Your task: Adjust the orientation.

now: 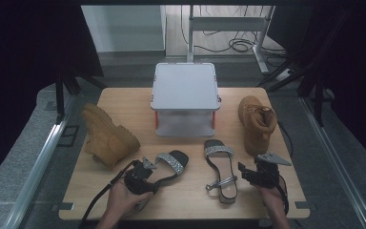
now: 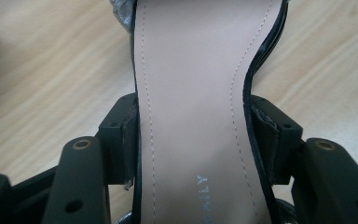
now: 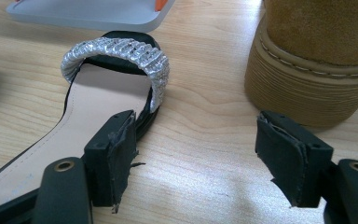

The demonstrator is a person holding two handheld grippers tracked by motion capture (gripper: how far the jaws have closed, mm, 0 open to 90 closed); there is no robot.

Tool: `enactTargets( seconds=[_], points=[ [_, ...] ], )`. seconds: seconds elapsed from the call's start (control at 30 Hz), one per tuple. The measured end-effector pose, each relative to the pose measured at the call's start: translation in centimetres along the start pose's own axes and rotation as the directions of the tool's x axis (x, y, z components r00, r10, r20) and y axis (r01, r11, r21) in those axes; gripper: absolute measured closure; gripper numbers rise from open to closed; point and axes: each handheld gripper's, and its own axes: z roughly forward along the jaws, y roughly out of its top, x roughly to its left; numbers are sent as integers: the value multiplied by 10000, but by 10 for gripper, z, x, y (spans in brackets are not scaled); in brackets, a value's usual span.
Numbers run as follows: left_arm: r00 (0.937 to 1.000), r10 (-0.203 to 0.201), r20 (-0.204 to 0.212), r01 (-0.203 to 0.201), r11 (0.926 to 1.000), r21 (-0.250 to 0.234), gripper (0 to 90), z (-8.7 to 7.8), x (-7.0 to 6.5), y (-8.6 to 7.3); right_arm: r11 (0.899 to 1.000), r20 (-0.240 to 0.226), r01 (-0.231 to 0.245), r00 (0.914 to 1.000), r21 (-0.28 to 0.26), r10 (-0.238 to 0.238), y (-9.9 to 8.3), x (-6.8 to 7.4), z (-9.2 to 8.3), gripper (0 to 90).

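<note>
A black sandal with a silver strap (image 1: 171, 162) lies left of the table's middle. My left gripper (image 1: 145, 168) is shut across its beige insole (image 2: 191, 93); in the left gripper view (image 2: 196, 126) both pads press on the sole's edges. Its twin sandal (image 1: 221, 167) lies to the right, toe pointing away. My right gripper (image 1: 253, 164) stands open beside it. In the right gripper view (image 3: 196, 135) only bare wood lies between the jaws, with the sandal's silver strap (image 3: 116, 56) just left of the left jaw.
A tan boot (image 1: 107, 136) stands at the left, and another tan boot (image 1: 257, 121) at the right, its sole (image 3: 307, 88) close ahead of my right jaw. A grey lidded box (image 1: 186, 86) sits at the table's back centre. The wooden table (image 1: 186, 200) ends just before the hands.
</note>
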Motion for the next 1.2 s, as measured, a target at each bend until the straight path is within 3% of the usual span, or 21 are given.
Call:
enactTargets(
  seconds=[0.27, 0.37, 0.57, 0.67, 0.8, 0.83, 0.93, 1.07, 1.2],
  points=[
    [9952, -780, -596, 791, 9967, 169, 411, 11, 28, 0, 10000, 20, 36, 10000, -4, -36, 0, 1, 0, 291],
    [9949, -813, -593, 836, 9958, 370, 411, 19, 31, 1, 10000, 26, 10, 10000, 38, -11, 0, 1, 1, 291],
    [9957, -800, -463, 820, 9957, 421, 389, 19, 32, 2, 10000, 32, 9, 10000, 2, -9, 0, 0, 0, 290],
    [9953, -790, -559, 783, 9968, -141, 282, 11, 30, 3, 10000, 39, -2, 10000, -38, 2, 1, -1, -2, 291],
    [9951, -773, -624, 728, 9948, -718, 252, 1, 30, 4, 9999, 62, -30, 10000, -110, 31, 2, -2, -4, 291],
    [9962, -728, -474, 670, 9913, -1133, 251, -5, 30, 4, 9998, 56, -48, 10000, -170, 49, 3, -3, -6, 291],
    [9962, -862, 92, 865, 9802, -1780, 249, -11, 31, 3, 9996, 49, -115, 9999, -272, 117, 4, -3, -9, 298],
    [9958, -890, 230, 919, 9722, -2155, 252, -15, 32, 3, 9992, 0, -90, 10000, -393, 90, 6, -2, -13, 323],
    [9959, -867, 238, 899, 9694, -2287, 257, -17, 33, 2, 9989, -152, -7, 9999, -459, 0, 7, 1, -15, 381]
  ],
)
